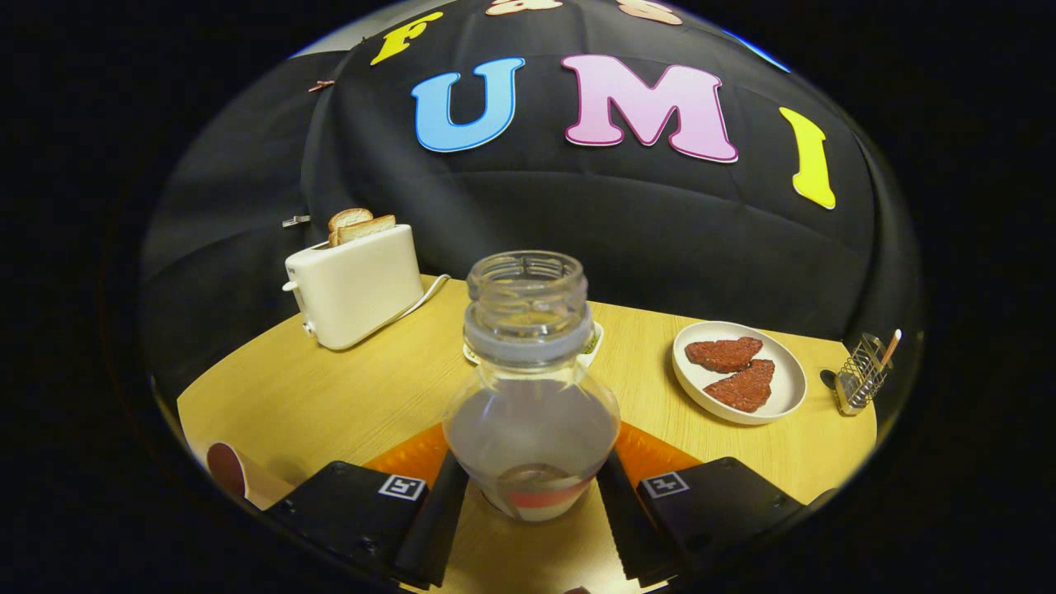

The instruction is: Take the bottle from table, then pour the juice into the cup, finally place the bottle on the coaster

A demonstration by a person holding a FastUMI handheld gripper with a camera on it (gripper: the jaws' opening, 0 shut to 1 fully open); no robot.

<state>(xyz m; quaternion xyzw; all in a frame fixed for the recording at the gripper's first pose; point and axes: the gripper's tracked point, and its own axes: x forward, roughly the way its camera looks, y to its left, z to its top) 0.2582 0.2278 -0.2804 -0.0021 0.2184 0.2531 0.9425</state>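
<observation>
In the gripper view, a clear plastic bottle [530, 388] is seen standing upright between the two fingers of the hand-held gripper [532, 495], its long axis vertical and its open, capless mouth uppermost. Both fingers are pressed against the bottle's lower sides, so it is pinched. An orange coaster [652, 454] is seen under and just behind the bottle on the wooden worktop [330, 396]; whether the bottle rests on it or is held just above cannot be told. The bottle appears nearly empty, which suggests pouring is done. No cup can be made out with certainty. No brand or writing can be read on the bottle.
</observation>
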